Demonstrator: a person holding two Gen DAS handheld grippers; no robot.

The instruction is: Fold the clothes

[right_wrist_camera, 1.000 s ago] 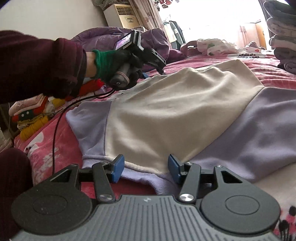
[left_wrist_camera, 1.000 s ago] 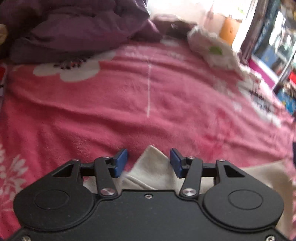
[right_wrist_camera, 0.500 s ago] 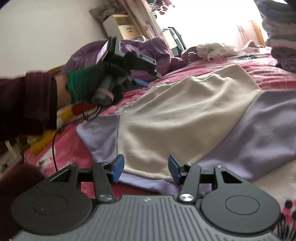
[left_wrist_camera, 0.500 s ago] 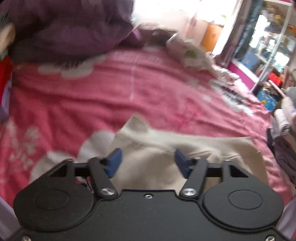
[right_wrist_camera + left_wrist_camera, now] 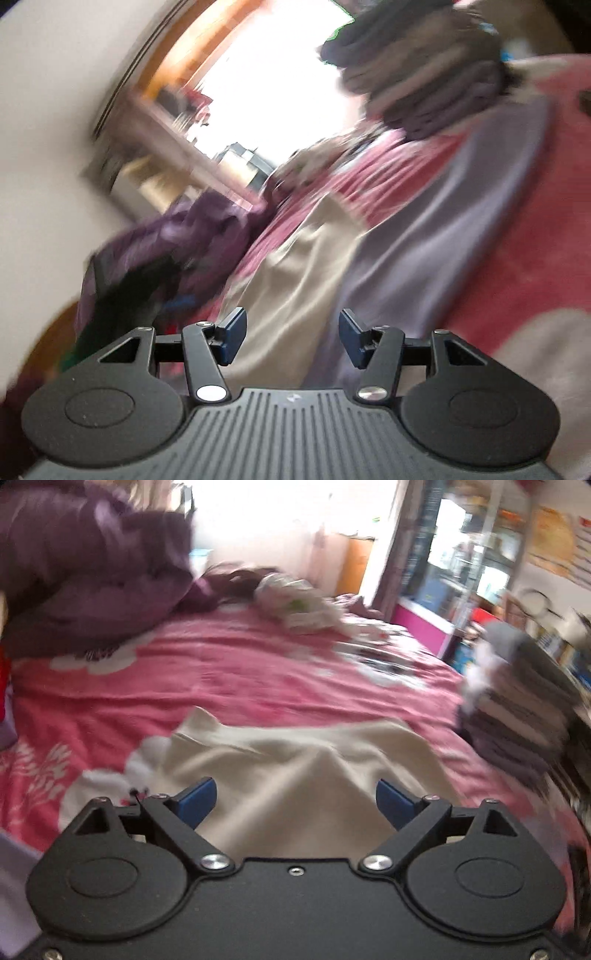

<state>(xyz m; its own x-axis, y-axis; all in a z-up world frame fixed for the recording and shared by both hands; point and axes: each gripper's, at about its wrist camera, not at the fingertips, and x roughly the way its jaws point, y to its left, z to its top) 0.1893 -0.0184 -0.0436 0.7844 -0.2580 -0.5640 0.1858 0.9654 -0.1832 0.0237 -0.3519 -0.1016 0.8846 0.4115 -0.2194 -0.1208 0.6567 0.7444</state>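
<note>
Hovered over cream garment (image 5: 295, 768) on pink bed (image 5: 221, 672); left gripper (image 5: 295, 801) fingers wide, right gripper (image 5: 291, 338) fingers wide, both empty.

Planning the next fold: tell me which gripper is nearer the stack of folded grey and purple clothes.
Cannot tell. For the left gripper the stack sits ahead to its right; for the right gripper, ahead.

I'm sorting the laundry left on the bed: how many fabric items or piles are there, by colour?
Cream and lilac garment: 1
Purple bedding heap: 1
White printed bundle: 1
Grey-purple folded stack: 1
Total: 4
</note>
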